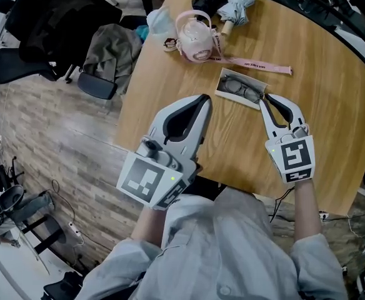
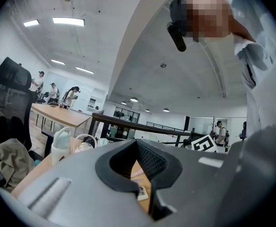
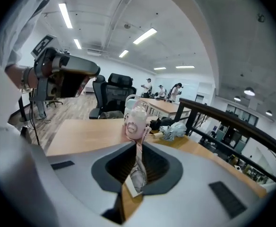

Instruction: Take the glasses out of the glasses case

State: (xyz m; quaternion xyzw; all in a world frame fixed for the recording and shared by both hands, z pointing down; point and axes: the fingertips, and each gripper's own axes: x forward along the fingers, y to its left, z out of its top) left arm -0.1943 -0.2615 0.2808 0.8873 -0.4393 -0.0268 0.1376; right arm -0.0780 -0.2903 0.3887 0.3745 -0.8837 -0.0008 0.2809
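The glasses (image 1: 240, 88) lie in the open glasses case (image 1: 220, 82), upper centre of the head view, just beyond your right tongs (image 1: 263, 99). These and your left tongs (image 1: 202, 100) are clenched, empty. Likely light and fragile: pinch the bridge.

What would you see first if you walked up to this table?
Two big grey tools point across the wooden table: the left hand-held gripper and the right hand-held gripper. Just past the right one's tip lies an open glasses case with dark glasses inside. A pink bottle sits farther back.
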